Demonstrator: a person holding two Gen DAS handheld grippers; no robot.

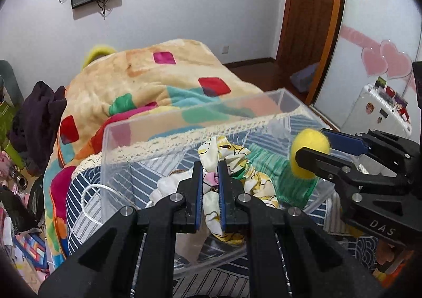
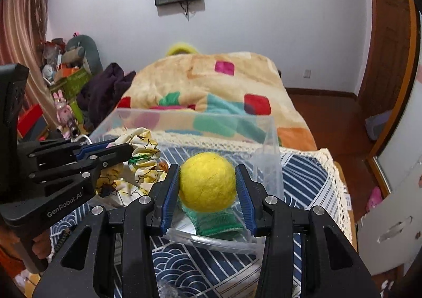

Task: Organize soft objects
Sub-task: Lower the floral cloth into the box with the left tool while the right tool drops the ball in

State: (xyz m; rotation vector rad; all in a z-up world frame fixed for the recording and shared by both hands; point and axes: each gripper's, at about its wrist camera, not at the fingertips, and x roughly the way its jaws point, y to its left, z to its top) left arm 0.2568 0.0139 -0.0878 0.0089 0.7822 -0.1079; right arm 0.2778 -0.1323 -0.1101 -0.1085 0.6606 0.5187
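A clear plastic bin [image 1: 126, 139] [image 2: 266, 139] stands on the bed. My left gripper [image 1: 210, 181] [image 2: 129, 149] is shut on a white and yellow patterned scrunchie cloth [image 1: 232, 155] [image 2: 143, 163] and holds it over the bin's left part. My right gripper [image 2: 208, 184] [image 1: 303, 149] is shut on a yellow felt ball [image 2: 207, 183] [image 1: 310, 151] and holds it above a green knitted cloth [image 1: 284, 176] [image 2: 219, 221] that lies inside the bin. A white soft item [image 1: 166, 184] lies in the bin at the left.
The bin stands on a blue and white patterned bedspread [image 2: 303, 187] with a lace edge. A folded colourful blanket [image 1: 147, 81] [image 2: 211, 81] lies behind it. Clutter and toys [image 2: 66, 81] stand left of the bed. A white suitcase [image 1: 379, 110] stands at the right.
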